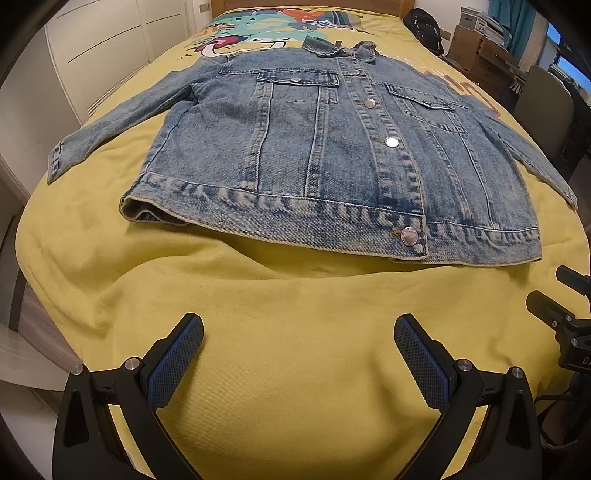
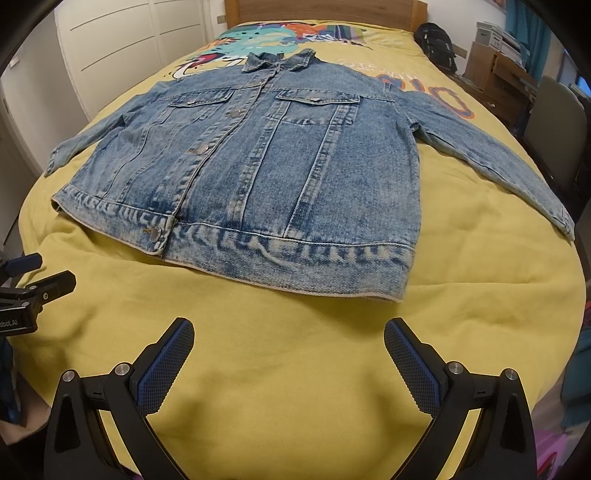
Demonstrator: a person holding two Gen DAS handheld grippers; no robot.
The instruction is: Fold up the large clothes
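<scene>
A denim jacket [image 1: 332,147] lies flat, front side up and buttoned, on a bed [image 1: 295,350] covered with a yellow spread. Its collar [image 1: 340,48] points toward the wooden headboard [image 2: 325,11] at the far end, and its hem [image 1: 332,218] faces both grippers, so the long axis of the body runs along the length of the bed. Both sleeves are spread outward and angled down toward the near end: one cuff [image 1: 55,162] lies near the left edge of the bed, the other sleeve [image 2: 498,158] reaches toward the right edge.

The left gripper [image 1: 299,354] hovers over bare yellow spread just short of the hem, fingers spread wide, holding nothing. The jacket lies ahead of it and a little to its right. The right gripper [image 2: 288,358] is likewise spread wide and empty, above the spread in front of the hem, with the jacket's right hem corner [image 2: 402,280] ahead of it. Neither gripper touches the denim. Each shows at the edge of the other's view, so they sit side by side.

A colourful print [image 2: 280,33] covers the spread beyond the collar. White wardrobe doors [image 2: 122,40] stand to the left of the bed; a black bag [image 2: 436,40], boxes [image 2: 495,62] and a chair [image 2: 557,122] stand to the right.
</scene>
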